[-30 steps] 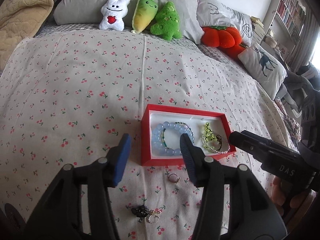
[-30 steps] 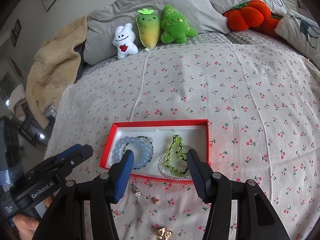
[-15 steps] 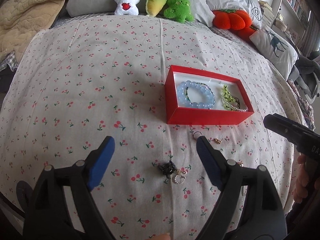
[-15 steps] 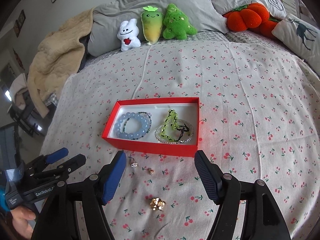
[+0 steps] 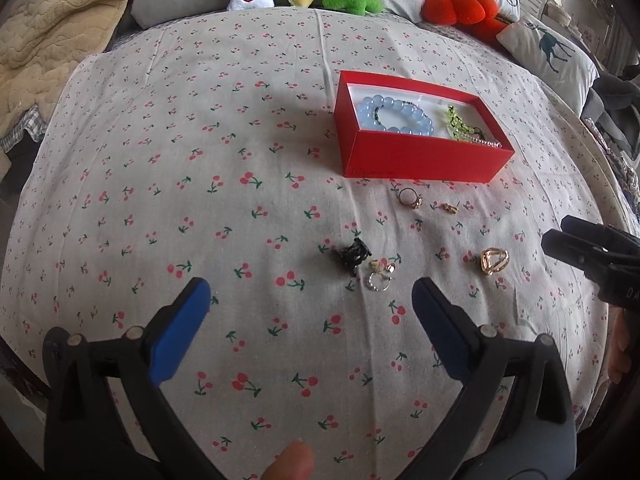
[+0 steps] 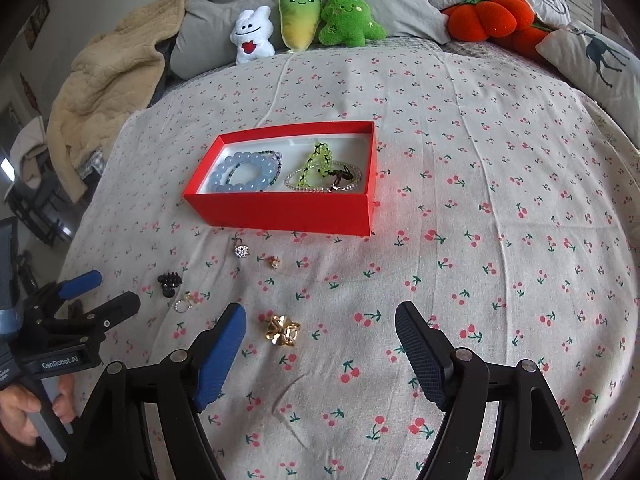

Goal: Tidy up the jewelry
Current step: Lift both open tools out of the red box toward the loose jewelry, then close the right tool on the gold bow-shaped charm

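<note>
A red box [image 5: 420, 160] [image 6: 288, 212] on the cherry-print bedspread holds a blue bead bracelet [image 5: 396, 114] [image 6: 244, 172], a green bead piece [image 6: 318, 162] and a clear bead bracelet [image 6: 320, 188]. Loose on the bedspread in front lie a gold ring [image 5: 410, 197] [image 6: 241, 250], a small gold stud [image 5: 449, 208] [image 6: 273, 262], a black clip [image 5: 353, 255] [image 6: 169, 282], a silver ring with charm [image 5: 379, 278] [image 6: 185, 302] and a gold flower brooch [image 5: 494, 261] [image 6: 282, 330]. My left gripper [image 5: 310, 330] is open and empty, short of the black clip. My right gripper [image 6: 320, 350] is open and empty, just short of the brooch.
Plush toys [image 6: 304, 20], grey pillows [image 6: 224, 4] and an orange pumpkin cushion [image 6: 488, 18] line the head of the bed. A beige blanket [image 6: 104, 80] hangs at the left. A deer-print pillow [image 6: 592, 60] lies at the right edge.
Both grippers have drawn back from the red box toward the near edge and opened wider. The loose pieces in front of the box have come into full view.
</note>
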Available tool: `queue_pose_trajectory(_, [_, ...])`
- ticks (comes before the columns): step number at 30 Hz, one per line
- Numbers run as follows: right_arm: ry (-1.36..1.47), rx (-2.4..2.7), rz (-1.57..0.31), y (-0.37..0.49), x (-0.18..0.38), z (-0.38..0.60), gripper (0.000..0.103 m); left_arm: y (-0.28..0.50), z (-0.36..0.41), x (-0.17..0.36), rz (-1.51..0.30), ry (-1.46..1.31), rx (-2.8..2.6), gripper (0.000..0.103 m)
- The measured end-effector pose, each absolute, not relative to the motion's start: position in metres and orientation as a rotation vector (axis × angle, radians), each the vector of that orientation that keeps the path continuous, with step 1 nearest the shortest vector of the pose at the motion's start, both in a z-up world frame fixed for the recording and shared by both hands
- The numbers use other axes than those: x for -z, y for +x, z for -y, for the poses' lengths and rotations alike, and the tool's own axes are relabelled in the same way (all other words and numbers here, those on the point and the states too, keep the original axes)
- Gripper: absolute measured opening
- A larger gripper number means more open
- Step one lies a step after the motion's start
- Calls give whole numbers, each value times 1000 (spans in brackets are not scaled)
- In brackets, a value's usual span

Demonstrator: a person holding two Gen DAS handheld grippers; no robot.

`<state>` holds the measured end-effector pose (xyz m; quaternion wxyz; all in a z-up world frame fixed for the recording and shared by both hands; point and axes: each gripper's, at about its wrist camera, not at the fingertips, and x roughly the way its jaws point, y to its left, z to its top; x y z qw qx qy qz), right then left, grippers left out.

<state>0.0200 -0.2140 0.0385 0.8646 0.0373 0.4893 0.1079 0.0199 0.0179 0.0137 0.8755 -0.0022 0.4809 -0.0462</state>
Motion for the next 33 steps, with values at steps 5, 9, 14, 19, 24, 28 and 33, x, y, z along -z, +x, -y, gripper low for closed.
queue_pose_trajectory(5, [14, -223, -1061, 6, -20, 216, 79, 7, -18, 2, -1029, 47, 107, 101])
queue_pose_trajectory(9, [-33, -225, -1093, -4, -3, 214, 79, -1, -17, 17, -1055, 91, 113, 101])
queue_pose_trajectory(14, [-95, -231, -1107, -10, 12, 208, 82, -5, -17, 31, -1054, 127, 118, 102])
queue_pose_trajectory(19, [-107, -246, -1093, -6, 13, 199, 83, -8, -17, 36, -1008, 131, 134, 103])
queue_pose_trajectory(24, [-128, -272, -1067, 4, 14, 186, 83, -5, -19, 37, -1014, 120, 147, 103])
queue_pose_trajectory(28, [-126, -299, -1050, 11, 15, 175, 83, -2, -21, 35, -1023, 113, 160, 103])
queue_pose_trajectory(33, [-137, -321, -1049, 23, 15, 159, 66, -4, -22, 33, -1015, 100, 163, 103])
